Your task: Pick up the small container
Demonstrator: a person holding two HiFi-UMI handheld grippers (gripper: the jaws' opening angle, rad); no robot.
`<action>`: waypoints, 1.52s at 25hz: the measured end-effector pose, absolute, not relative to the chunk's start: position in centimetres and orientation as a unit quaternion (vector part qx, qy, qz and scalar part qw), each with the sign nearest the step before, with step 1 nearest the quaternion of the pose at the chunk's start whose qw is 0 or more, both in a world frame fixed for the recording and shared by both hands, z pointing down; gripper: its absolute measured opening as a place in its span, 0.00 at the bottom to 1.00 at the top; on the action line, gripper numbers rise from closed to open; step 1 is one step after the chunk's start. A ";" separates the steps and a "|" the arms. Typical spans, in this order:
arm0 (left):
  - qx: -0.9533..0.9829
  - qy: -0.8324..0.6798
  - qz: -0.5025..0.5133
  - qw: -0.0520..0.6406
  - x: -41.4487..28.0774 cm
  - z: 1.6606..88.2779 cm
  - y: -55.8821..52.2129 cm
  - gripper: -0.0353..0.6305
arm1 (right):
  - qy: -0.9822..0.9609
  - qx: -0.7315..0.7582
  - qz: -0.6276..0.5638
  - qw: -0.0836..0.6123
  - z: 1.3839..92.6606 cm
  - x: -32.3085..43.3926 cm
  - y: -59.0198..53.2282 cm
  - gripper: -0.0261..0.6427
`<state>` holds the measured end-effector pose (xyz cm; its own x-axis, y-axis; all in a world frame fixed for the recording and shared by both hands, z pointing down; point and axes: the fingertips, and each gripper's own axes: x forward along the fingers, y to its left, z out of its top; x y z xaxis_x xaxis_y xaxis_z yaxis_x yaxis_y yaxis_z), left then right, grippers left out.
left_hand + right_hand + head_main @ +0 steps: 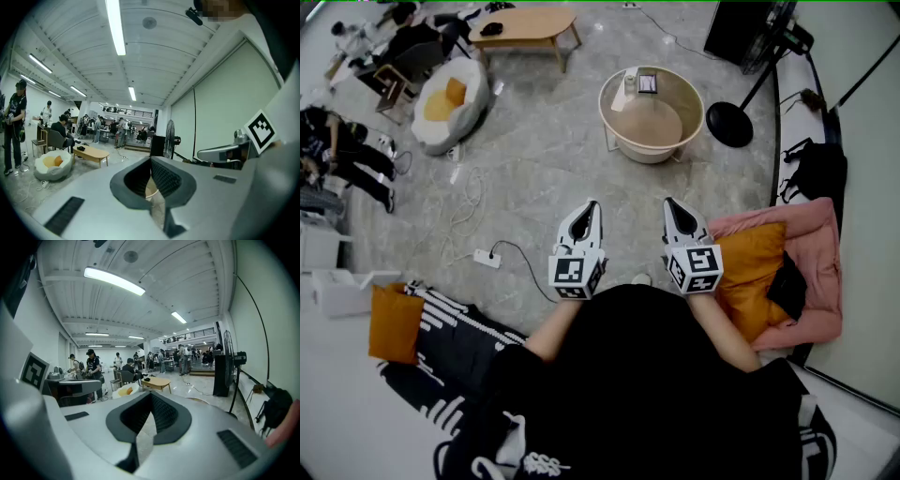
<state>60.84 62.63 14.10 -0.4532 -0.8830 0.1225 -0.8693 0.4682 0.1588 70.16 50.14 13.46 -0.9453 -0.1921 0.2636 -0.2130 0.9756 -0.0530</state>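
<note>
Side by side over grey floor (534, 159): left gripper (592, 204) and right gripper (668, 202), jaws pressed together, pinching nothing. Ahead, small container (630, 82) on round beige table (612, 120).

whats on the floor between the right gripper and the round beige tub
Nothing: in the head view, only bare grey floor separates the right gripper from the round beige tub.

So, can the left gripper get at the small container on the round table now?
Probably not yet: the left gripper, jaws shut, is well short of the small container on the round table. Only bare floor lies between.
</note>
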 end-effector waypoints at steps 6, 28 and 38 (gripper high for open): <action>0.499 -0.861 -0.045 0.091 60.2 14.6 62.9 0.08 | -0.987 0.095 0.026 0.123 13.6 69.2 50.2 0.07; 0.452 -0.877 -0.023 0.161 43.6 22.8 59.8 0.08 | -0.975 0.088 0.072 0.192 23.3 54.2 44.5 0.07; 0.437 -0.880 -0.022 0.185 22.6 25.7 56.2 0.08 | -0.973 0.036 0.015 0.227 23.5 32.3 41.0 0.07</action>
<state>22.60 56.22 25.74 -0.5504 -0.7768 0.3060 -0.7601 0.6179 0.2010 32.31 41.02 23.47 -0.8942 -0.0639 0.4431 -0.0777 0.9969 -0.0129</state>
